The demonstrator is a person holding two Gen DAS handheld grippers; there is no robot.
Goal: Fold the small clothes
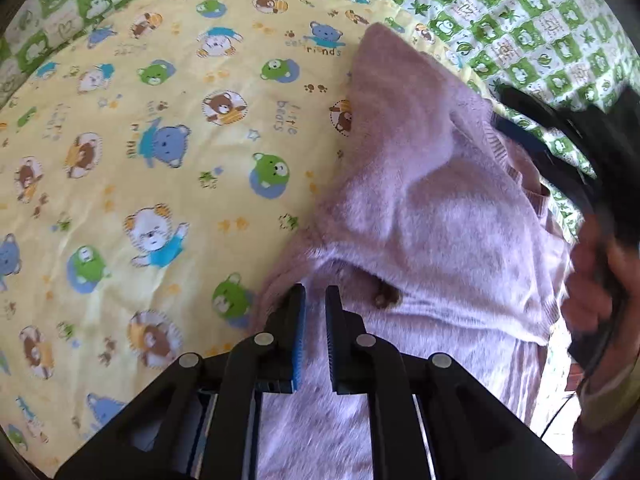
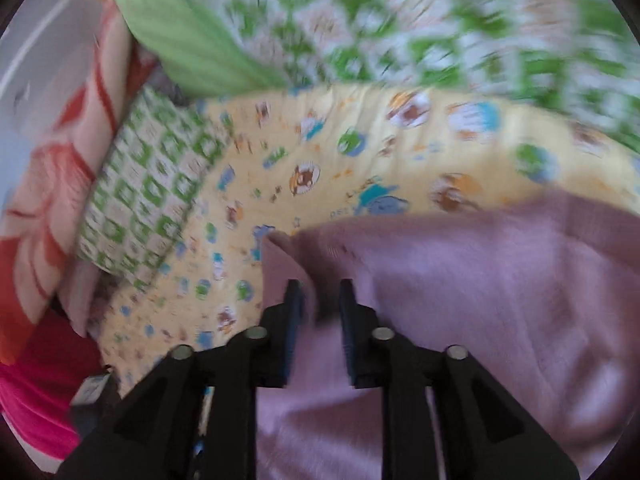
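Fold looked barely started: the pink sweater [image 1: 432, 216] was bunched up, left gripper [image 1: 316, 300] and right gripper [image 2: 320, 300] each pinching it.

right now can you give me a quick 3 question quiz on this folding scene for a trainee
1. True or false: the pink fuzzy garment lies on a yellow sheet printed with bears.
2. Multiple choice: what borders the yellow sheet along its far edge? A) a bare wooden floor B) a green and white checked cloth C) a blue towel
3. Fill in: between the fingers of the left gripper lies the ____ garment.

Key
1. True.
2. B.
3. Pink. The right gripper sits over the same garment, though that view is blurred, so whether either grips the cloth cannot be told.
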